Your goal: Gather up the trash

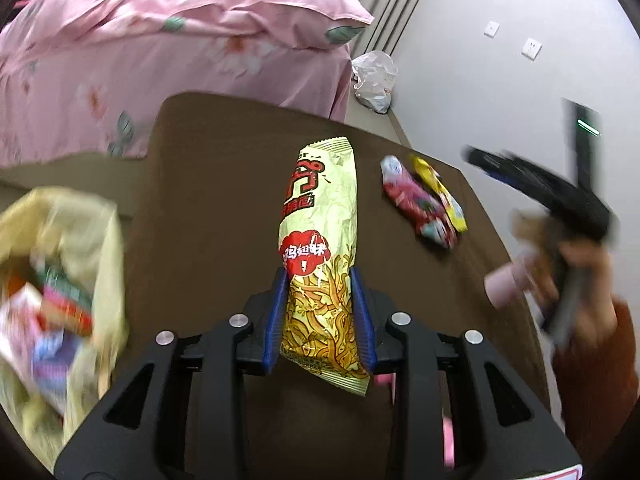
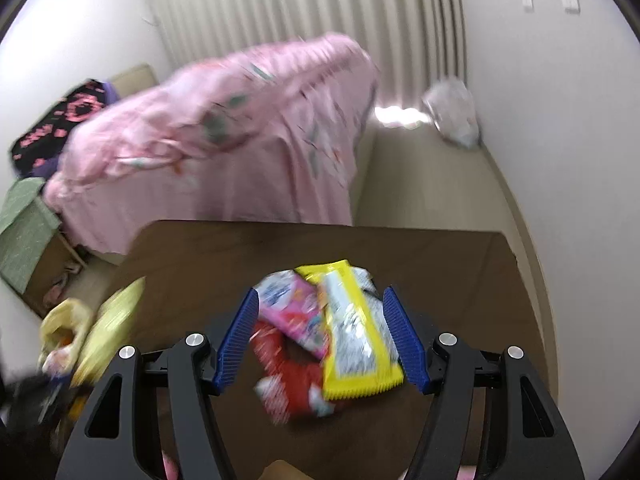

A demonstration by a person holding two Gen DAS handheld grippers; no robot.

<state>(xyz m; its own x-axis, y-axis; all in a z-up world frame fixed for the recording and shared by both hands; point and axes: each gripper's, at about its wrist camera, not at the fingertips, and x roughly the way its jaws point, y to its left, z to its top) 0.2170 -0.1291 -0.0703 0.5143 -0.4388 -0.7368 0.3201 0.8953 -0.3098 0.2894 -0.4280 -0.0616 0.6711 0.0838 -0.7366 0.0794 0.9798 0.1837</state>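
Noodle packet (image 1: 320, 264) between closed left jaws

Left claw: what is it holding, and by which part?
The left claw grips the long yellow-green snack bag across its lower half, near the bottom end.

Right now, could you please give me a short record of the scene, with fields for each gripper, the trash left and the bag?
left gripper: shut on the long snack packet, held above the brown table
right gripper: open, jaws either side of the wrapper pile, not pressing it
trash left on table: the wrapper pile, red, pink and yellow
trash bag: yellowish, open, left of the table, wrappers already inside
background: pink bedding; white plastic bag by the wall
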